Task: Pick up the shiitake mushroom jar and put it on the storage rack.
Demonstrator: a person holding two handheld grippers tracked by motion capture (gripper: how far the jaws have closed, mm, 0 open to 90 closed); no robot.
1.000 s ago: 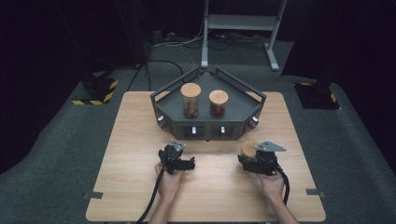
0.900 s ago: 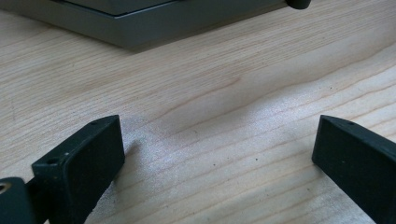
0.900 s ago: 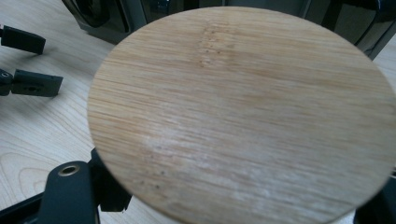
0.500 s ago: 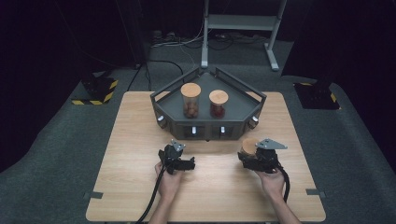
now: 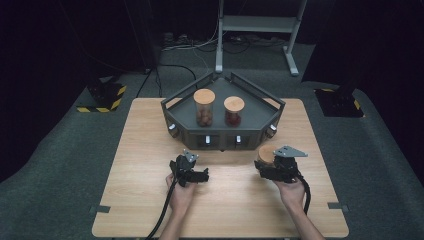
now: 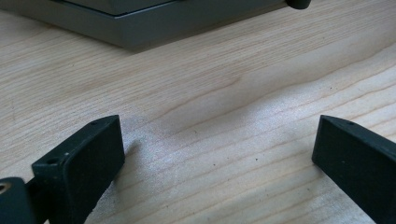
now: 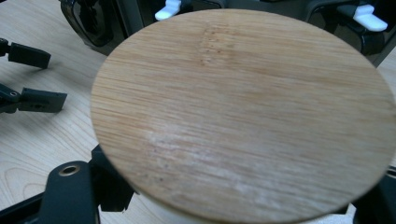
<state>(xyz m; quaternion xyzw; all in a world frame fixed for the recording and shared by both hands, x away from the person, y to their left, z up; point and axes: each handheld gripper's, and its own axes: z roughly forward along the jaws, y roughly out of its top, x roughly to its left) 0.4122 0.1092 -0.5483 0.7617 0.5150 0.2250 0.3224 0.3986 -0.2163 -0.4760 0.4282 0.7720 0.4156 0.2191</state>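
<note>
The person's two hands entered from the near edge of the wooden bench, each holding one gripper. The left hand held the left gripper near the bench centre; in the left gripper view its jaws stood wide apart over bare wood with nothing between them. The right hand held the right gripper toward the right side of the bench, with the grey three-cornered plate on top. Its jaws were clamped on a jar with a round wooden lid, the lid covering most of the right gripper view; the jar stood just in front of the tray. Beyond both grippers, a dark grey angular tray sat at the far middle of the bench. Two lidded jars stood upright inside it: the taller left jar and the shorter right jar, near each other but apart. Past the bench lay grey floor, with a metal stand behind.
</note>
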